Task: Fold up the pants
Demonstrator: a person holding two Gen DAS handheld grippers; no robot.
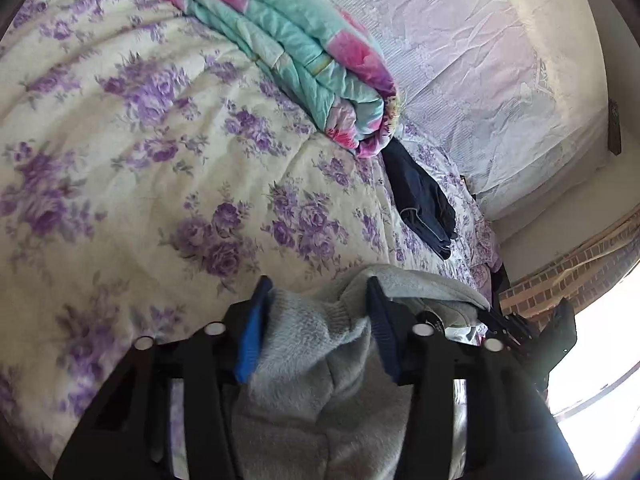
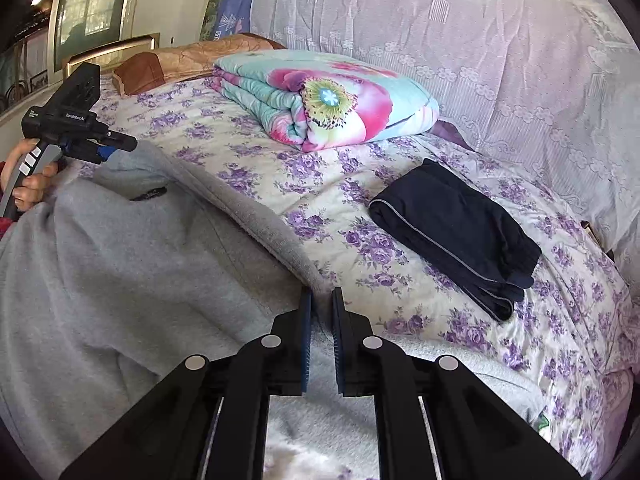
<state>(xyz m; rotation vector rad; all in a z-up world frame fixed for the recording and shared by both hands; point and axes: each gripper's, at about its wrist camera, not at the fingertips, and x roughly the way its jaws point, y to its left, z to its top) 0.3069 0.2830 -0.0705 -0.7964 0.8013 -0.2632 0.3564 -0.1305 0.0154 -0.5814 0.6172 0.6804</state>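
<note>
Showing hand (image 2: 30,178) right-wrist only, gray pants (image 2: 132,248) gripped

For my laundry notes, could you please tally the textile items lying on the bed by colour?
Grey: 1, the grey pants, held in both tongs.
Dark navy: 1, the folded dark garment.
Teal and pink: 1, the folded quilt.
Brown: 1, the pillow.
Total: 4
</note>
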